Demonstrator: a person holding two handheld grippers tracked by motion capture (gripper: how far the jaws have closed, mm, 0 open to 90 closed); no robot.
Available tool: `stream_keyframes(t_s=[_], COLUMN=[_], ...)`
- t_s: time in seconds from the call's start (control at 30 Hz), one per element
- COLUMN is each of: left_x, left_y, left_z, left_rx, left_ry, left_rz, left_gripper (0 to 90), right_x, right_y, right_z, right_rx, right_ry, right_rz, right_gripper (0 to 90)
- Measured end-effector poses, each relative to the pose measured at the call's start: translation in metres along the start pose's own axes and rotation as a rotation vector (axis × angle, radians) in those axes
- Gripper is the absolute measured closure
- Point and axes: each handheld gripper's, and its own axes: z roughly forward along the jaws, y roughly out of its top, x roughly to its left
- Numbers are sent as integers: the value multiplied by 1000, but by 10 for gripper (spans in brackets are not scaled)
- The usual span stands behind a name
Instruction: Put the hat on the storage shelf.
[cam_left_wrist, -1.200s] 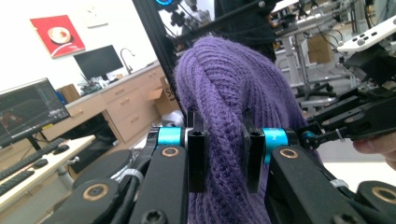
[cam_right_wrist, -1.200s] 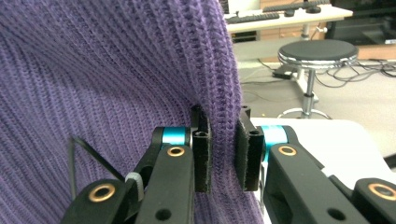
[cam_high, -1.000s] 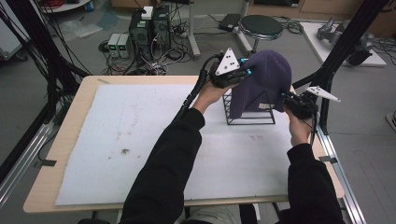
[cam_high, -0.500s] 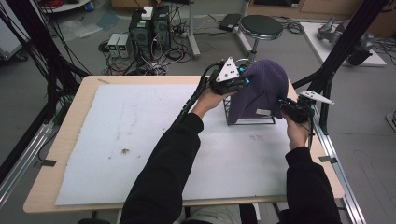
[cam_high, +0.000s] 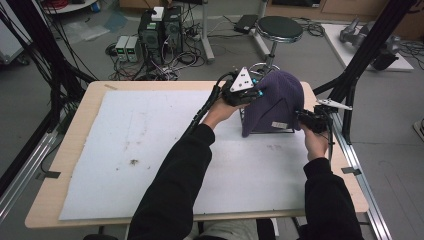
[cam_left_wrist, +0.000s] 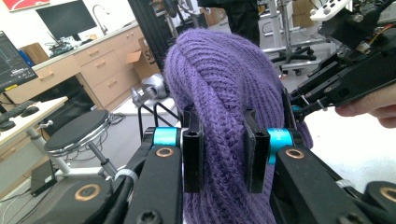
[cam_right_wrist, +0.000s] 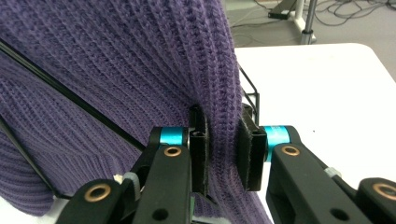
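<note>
I hold a purple knitted hat (cam_high: 275, 102) with both grippers. It sits over a black wire stand (cam_high: 267, 131) at about 2 o'clock on the table (cam_high: 75, 150), near the far right corner, on the white mat (cam_high: 150, 150) that covers most of the table top.

My left gripper (cam_high: 255, 94) is at the 9 o'clock side of the hat, high on it. In the left gripper view its two black jaws are pressed on a thick fold of the purple knit (cam_left_wrist: 219, 116), so this gripper (cam_left_wrist: 219, 154) is clamped on the hat. Its jaws have just opened a very little, but the fabric is between the pads and pinched.

My right gripper (cam_high: 304, 119) is at the 3 o'clock side of the hat, lower down, near the bottom edge. In the right gripper view the jaws are also closed on a fold of the knit (cam_right_wrist: 140, 70), and the pads of this gripper (cam_right_wrist: 224, 149) squeeze the wool from both sides. A thin black wire of the stand (cam_right_wrist: 70, 95) runs across the fabric at the 9 o'clock side of this view.

A small pale label (cam_high: 276, 124) is on the lower edge of the hat, on the side that faces me. Beyond the table, at 12 o'clock, a round black stool (cam_high: 281, 27) stands on the floor.
</note>
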Motion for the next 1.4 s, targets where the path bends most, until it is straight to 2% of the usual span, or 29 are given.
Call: stream_keyframes(t_s=[0.37, 0.4, 0.43, 0.47, 0.5, 0.53, 0.57, 0.6, 0.63, 0.7, 0.8, 0.83, 0.9, 0.93, 0.97, 1.0, 1.03, 1.13, 1.17, 1.27, 1.3, 1.4], left_x=[-2, -2, -2, -2, -2, -1, 0, 1, 1, 2, 2, 2, 2, 3, 3, 3, 3, 3, 2, -1, -1, -2], left_y=[-1, -1, -1, -1, -1, -2, -2, -3, -3, -2, 0, 1, 2, 3, 3, 4, 4, 6, 6, 9, 10, 13], left_z=[2, 2, 2, 2, 2, 2, 1, 0, 0, -2, -5, -6, -9, -11, -12, -15, -17, -25, -28, -41, -46, -64], left_rx=[4, 3, 10, 13, 16, 20, 23, 18, 18, 13, -5, -12, -27, -32, -40, -54, -71, -98, -98, -114, -125, -154], left_ry=[-4, -3, 1, 4, 3, 1, 3, 10, 10, 11, 17, 24, 24, 28, 33, 38, 43, 56, 58, 77, 82, 116], left_rz=[-3, -8, -9, -15, -22, -31, -52, -86, -86, -96, -126, -133, -149, -155, -161, -167, -174, -182, -184, -177, -174, -160], left_gripper=[712, 704, 696, 693, 679, 679, 645, 557, 543, 480, 375, 375, 339, 339, 306, 306, 298, 276, 276, 269, 266, 265], right_x=[-1, 0, 1, 2, 4, 4, 5, 7, 7, 9, 11, 11, 14, 14, 16, 16, 18, 25, 25, 33, 37, 44], right_y=[-1, -1, -1, -1, 0, 0, 0, 1, 1, 4, 6, 6, 8, 8, 10, 10, 12, 15, 15, 16, 16, 16], right_z=[0, -1, -1, -1, -2, -2, -3, -7, -7, -15, -22, -22, -30, -30, -36, -36, -43, -52, -52, -60, -65, -71], right_rx=[25, 24, 28, 29, 36, 36, 42, 33, 33, -17, -61, -61, -109, -109, -161, -161, -223, -315, -315, -375, -416, -471], right_ry=[-22, -30, -43, -70, -120, -120, -147, -166, -166, -168, -170, -170, -169, -169, -162, -162, -157, -145, -145, -132, -126, -130], right_rz=[34, 29, 25, 15, -2, -2, -6, -5, -5, 14, 32, 32, 44, 44, 53, 53, 38, 5, 5, -35, -54, -88], right_gripper=[741, 700, 603, 500, 420, 420, 379, 314, 314, 254, 181, 181, 124, 124, 118, 118, 116, 110, 110, 109, 109, 109])
